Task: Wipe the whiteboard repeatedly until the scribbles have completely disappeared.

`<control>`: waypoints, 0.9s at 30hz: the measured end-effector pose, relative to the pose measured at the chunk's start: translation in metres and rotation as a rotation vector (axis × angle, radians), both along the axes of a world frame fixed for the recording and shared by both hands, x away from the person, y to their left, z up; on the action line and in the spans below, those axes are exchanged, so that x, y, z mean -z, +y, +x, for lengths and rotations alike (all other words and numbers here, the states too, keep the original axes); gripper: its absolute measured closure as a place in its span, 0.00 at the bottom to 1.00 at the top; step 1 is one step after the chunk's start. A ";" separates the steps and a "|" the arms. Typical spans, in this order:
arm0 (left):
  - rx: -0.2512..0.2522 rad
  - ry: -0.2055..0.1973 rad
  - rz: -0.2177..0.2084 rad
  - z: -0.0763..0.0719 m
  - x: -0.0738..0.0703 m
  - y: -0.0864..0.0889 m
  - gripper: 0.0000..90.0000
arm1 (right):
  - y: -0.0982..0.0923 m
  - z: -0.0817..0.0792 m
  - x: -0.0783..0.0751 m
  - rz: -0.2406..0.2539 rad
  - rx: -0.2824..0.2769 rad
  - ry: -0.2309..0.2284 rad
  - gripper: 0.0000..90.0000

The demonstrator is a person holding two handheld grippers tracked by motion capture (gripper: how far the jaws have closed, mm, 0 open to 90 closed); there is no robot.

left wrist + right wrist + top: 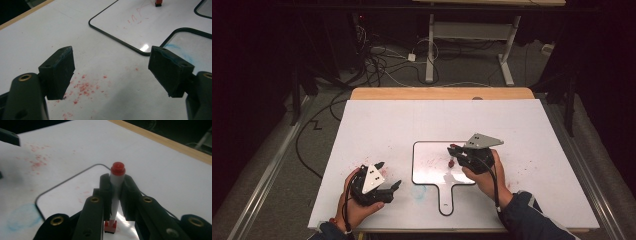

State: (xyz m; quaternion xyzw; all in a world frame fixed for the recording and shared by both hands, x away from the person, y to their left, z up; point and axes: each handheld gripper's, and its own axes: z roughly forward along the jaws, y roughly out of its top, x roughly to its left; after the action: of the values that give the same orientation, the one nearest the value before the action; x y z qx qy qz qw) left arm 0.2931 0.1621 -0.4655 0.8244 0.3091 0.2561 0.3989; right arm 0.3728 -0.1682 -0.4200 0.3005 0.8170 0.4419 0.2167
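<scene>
Marker clamped over the whiteboard; left gripper idle and open.

The table (377, 125) carries a flat white sheet, matte, speckled with red marks, with a bare wooden strip along its far edge. On the sheet lies a paddle-shaped whiteboard (427, 172): glossy white face, dark rounded rim, short handle with a hole pointing toward the person. Faint red strokes mark its face; a blue smear sits beside its near left corner. The right gripper (455, 154), black with a grey three-cornered plate, is closed on a marker (115, 192) over the whiteboard's right part. The marker is a slim white cylinder with a round red end, gripped mid-barrel between both pads. The left gripper (389, 175) rests left of the whiteboard, its dull, blocky jaws spread wide and holding nothing.
</scene>
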 end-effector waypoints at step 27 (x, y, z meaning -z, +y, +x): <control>0.012 0.009 0.001 0.000 0.001 -0.002 0.23 | -0.011 0.018 0.002 0.006 0.110 -0.029 0.90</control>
State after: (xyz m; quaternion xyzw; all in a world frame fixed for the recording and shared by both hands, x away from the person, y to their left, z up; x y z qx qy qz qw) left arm 0.2934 0.1598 -0.4663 0.8277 0.3058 0.2503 0.3985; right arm 0.3906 -0.1794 -0.4218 0.3392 0.7947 0.4359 0.2517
